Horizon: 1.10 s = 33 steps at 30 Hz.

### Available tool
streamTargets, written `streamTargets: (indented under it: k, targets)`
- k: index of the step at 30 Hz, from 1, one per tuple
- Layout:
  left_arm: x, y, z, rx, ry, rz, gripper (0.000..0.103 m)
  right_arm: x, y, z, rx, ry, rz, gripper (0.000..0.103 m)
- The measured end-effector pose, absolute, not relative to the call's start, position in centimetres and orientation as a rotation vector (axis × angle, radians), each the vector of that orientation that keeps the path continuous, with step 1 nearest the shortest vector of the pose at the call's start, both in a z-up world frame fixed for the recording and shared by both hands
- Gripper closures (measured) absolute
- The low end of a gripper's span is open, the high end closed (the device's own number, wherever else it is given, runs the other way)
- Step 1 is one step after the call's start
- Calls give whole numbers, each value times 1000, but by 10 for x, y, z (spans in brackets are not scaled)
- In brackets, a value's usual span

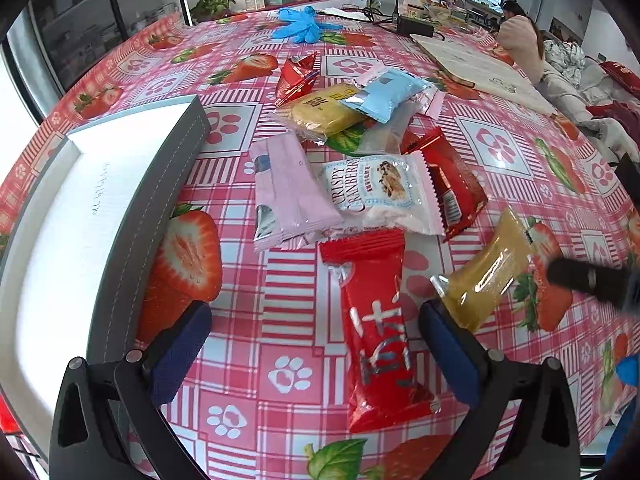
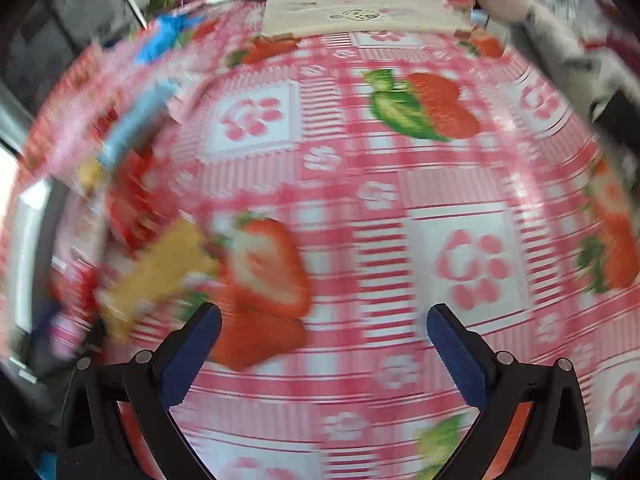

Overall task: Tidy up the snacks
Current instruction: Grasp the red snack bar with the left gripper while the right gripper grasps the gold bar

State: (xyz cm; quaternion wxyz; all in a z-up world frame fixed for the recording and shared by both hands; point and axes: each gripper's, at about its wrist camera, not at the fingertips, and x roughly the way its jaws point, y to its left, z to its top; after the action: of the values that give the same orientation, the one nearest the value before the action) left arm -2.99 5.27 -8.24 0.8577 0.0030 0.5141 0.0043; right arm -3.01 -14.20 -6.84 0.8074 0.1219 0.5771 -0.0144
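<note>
Several snack packets lie on the strawberry tablecloth (image 1: 280, 376). In the left wrist view my left gripper (image 1: 316, 332) is open above a long red packet (image 1: 380, 344) that lies between its fingers. A yellow packet (image 1: 484, 276) lies by the right finger. Behind are a pink packet (image 1: 288, 192), a white cranberry packet (image 1: 384, 192), a red packet (image 1: 452, 188), a yellow biscuit packet (image 1: 324, 114) and a light blue packet (image 1: 384, 94). A grey box with a white inside (image 1: 80, 216) stands at the left. My right gripper (image 2: 324, 344) is open and empty over bare cloth; the blurred yellow packet (image 2: 160, 276) lies to its left.
Blue gloves (image 1: 304, 24), a black power adapter with cable (image 1: 416, 24) and a flat cream board (image 1: 480, 68) lie at the table's far side. A person (image 1: 520, 40) sits at the far right. The dark tip of the other gripper (image 1: 588, 280) enters at the right edge.
</note>
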Motion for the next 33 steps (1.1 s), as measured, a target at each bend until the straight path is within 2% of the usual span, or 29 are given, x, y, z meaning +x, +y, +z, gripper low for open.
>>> streamTargets:
  k: [4, 9, 18, 26, 27, 28, 29, 31, 32, 33]
  targets:
    - [-36, 62, -81, 7, 1079, 6, 0, -7, -101, -68, 268, 1231, -36, 0]
    - [-33, 63, -81, 19, 1096, -5, 0, 1, -59, -82, -18, 1222, -42, 0]
    - [-28, 41, -82, 36, 1064, -36, 0, -46, -133, -83, -61, 1202, 19, 0]
    - [-26, 39, -82, 32, 1079, -34, 0, -40, -127, -81, -39, 1195, -11, 0]
    - [-25, 39, -81, 36, 1090, -37, 3, -36, -121, -82, -52, 1197, 5, 0]
    - [-24, 37, -80, 40, 1100, -55, 5, -36, -115, -82, -69, 1201, 26, 0]
    - [-24, 35, -78, 50, 1103, -68, 13, -35, -112, -82, -80, 1205, 34, 0]
    - [-26, 26, -73, 77, 1101, -117, 36, -36, -111, -82, -81, 1205, 46, 6]
    - [-28, 21, -70, 92, 1096, -133, 62, -39, -111, -79, -82, 1200, 49, 10]
    - [-29, 17, -69, 104, 1098, -142, 81, -41, -111, -77, -80, 1192, 54, 22]
